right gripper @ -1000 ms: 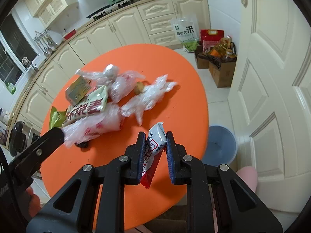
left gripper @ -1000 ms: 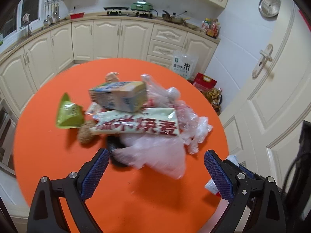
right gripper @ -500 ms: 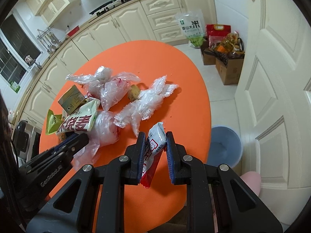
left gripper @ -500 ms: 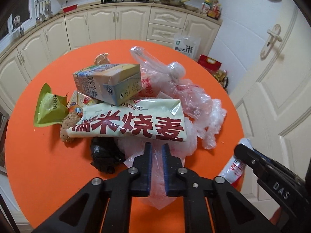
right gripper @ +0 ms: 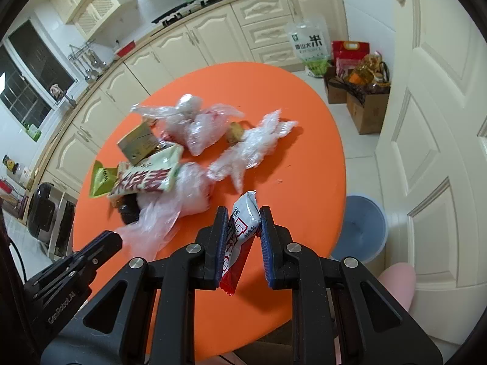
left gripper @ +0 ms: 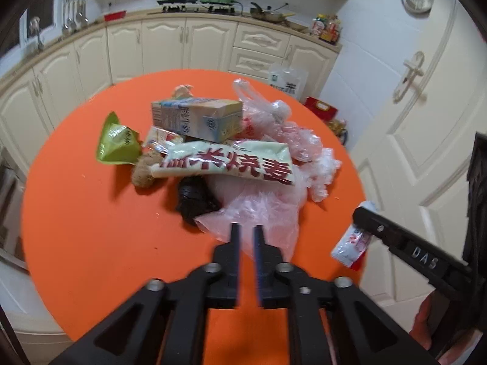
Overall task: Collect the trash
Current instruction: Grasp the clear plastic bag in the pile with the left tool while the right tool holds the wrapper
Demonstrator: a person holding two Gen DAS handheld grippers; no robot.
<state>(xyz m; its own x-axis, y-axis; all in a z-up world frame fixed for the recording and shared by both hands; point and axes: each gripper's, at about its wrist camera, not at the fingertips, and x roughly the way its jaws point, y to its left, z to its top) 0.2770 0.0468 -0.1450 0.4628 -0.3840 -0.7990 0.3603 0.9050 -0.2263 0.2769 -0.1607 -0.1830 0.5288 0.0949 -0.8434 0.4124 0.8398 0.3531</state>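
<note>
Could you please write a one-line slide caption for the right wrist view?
Right gripper clamps a red-and-white snack wrapper above the round orange table, near crumpled clear plastic bags.

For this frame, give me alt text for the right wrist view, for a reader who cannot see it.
The right gripper is shut on a red and white packet above the near edge of a round orange table. Crumpled plastic bags and wrappers litter the table, and a blue bin stands on the floor beside it.
</note>
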